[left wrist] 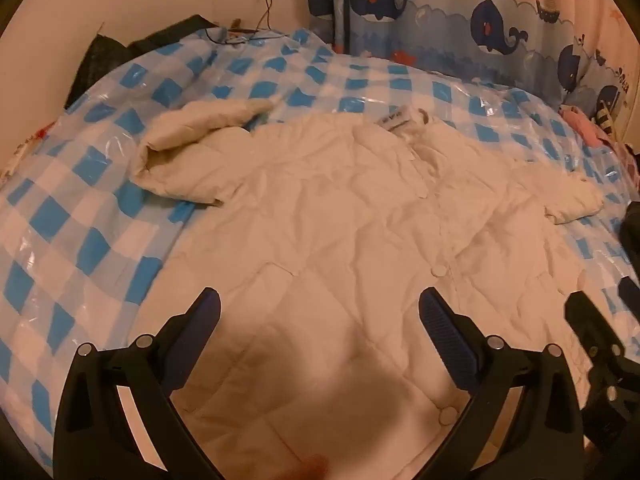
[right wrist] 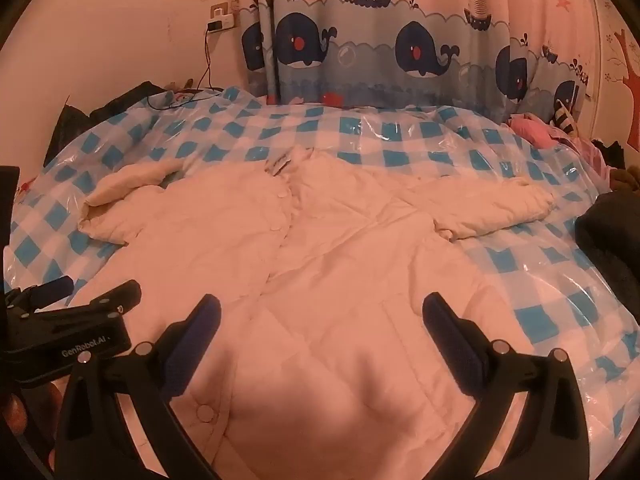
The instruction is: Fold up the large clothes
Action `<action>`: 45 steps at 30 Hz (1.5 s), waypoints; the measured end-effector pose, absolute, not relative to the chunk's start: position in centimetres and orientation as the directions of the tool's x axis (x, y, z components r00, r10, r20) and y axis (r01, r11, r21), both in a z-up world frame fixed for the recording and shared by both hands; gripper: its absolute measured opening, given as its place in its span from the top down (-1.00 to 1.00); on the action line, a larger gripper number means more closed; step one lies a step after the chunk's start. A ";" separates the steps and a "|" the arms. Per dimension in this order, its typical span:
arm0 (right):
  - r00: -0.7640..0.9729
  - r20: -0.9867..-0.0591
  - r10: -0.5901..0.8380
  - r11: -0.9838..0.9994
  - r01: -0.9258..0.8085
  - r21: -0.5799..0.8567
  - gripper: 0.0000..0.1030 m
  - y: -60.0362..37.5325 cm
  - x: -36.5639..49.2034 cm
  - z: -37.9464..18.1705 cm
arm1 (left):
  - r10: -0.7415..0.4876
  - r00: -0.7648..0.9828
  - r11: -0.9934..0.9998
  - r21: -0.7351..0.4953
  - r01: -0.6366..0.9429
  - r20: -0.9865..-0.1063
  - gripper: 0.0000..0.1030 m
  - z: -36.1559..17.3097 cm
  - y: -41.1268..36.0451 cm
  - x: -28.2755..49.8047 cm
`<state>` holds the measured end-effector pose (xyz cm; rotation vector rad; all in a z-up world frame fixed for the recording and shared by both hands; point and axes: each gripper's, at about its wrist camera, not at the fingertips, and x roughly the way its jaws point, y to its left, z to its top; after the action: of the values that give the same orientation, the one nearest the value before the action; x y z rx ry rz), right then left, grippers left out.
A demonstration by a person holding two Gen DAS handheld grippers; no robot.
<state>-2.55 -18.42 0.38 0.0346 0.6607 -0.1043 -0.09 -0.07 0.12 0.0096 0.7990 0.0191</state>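
Note:
A white quilted jacket (left wrist: 340, 216) lies spread out, front up, on a blue-and-white checked plastic sheet (left wrist: 72, 208). Its snap-button placket runs up the middle. One sleeve (left wrist: 192, 140) is bent at the left, the other sleeve (left wrist: 568, 200) points right. My left gripper (left wrist: 320, 304) is open and empty, just above the hem. My right gripper (right wrist: 320, 312) is open and empty over the hem, beside the left one (right wrist: 72, 304). The jacket (right wrist: 320, 232) fills the right wrist view, with its sleeves at left (right wrist: 120, 196) and right (right wrist: 492, 208).
The checked sheet (right wrist: 400, 132) covers the whole bed. A whale-print curtain (right wrist: 360, 48) hangs behind it. A wall socket with a cable (right wrist: 218, 20) is at the back left. Dark items (left wrist: 104, 48) lie at the far left, pink clothes (right wrist: 536, 128) at the far right.

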 end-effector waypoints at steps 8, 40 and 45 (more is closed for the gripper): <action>0.793 -0.607 -0.052 0.994 0.097 0.042 -0.89 -18.9 -2.9 0.1 | 0.000 0.686 1.000 0.000 0.000 -0.728 -0.85 -0.7 -0.7 0.0; 0.753 -0.656 -0.057 0.994 0.103 0.032 -0.89 -19.4 -2.3 0.0 | -0.043 0.673 0.999 -0.048 0.011 -0.738 -0.85 -0.3 -0.4 0.1; 0.747 -0.663 -0.042 0.994 0.098 0.047 -0.89 -19.5 -2.1 -0.2 | -0.041 0.674 0.999 -0.048 0.009 -0.738 -0.85 -0.4 -0.4 0.1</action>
<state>-2.08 -19.50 -0.15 0.0804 0.7232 -0.0765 0.09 -0.40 -0.37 -0.0413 0.8313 -0.0283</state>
